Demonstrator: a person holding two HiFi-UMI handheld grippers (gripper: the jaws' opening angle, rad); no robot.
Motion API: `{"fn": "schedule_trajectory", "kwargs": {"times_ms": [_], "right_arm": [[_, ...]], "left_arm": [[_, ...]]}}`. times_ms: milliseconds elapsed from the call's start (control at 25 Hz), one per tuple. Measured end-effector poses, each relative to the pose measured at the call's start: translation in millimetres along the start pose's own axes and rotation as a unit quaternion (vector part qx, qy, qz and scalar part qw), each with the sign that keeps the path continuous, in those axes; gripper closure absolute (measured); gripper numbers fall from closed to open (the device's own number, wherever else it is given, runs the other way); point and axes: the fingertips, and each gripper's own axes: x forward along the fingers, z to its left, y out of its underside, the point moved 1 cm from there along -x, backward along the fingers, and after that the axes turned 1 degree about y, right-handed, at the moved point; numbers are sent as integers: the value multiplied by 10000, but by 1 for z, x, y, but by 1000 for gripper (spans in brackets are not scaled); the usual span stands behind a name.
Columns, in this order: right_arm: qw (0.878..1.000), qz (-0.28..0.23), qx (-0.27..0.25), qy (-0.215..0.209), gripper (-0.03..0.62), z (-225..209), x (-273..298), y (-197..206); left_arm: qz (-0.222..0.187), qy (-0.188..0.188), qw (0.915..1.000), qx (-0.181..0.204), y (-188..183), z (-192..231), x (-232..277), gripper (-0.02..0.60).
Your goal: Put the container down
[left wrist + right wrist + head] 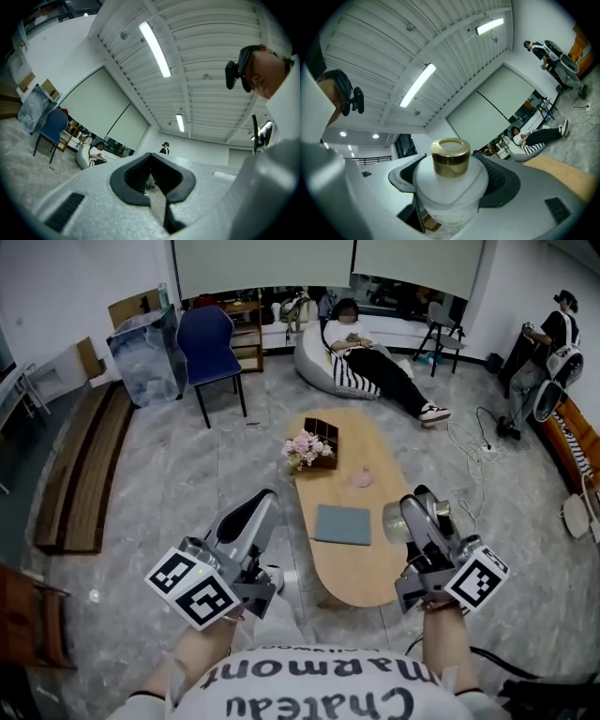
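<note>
I hold the container in my right fingers; my left fingers are closed and empty.

My right gripper grips the container, a frosted white jar with a gold cap. The fingers press on its body from both sides, and the cap points away from the gripper, up toward the ceiling. In the head view the container shows at the right edge of the wooden table, just beside a grey-blue pad that lies flat on it. I cannot tell if the jar touches the table. Farther on the table there are a small pink thing and a dark box with pale flowers. My left gripper is to the left of the table, over the floor, its fingers together with nothing between them.
</note>
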Motion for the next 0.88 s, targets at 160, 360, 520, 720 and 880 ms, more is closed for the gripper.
{"fn": "schedule_trajectory", "kwargs": {"times_ms": [160,360,520,720,880], "right_arm": [[9999,-48,-11,95,250,-29,52,-3],[9992,-217,-79,324,250,-62,120,-16],[9976,-466,-125,499,250,-81,171,-32],[9953,-714,-215,620,250,-106,221,-39],[9924,-737,-41,988,250,-140,243,-26]], "left_arm": [[103,172,9997,-109,-9,50,45,566],[280,523,9981,-139,-33,109,106,566],[451,882,9950,-158,-59,150,153,566],[788,1153,9900,-185,-61,202,195,566],[1012,1092,9882,-368,-45,245,223,566]]}}
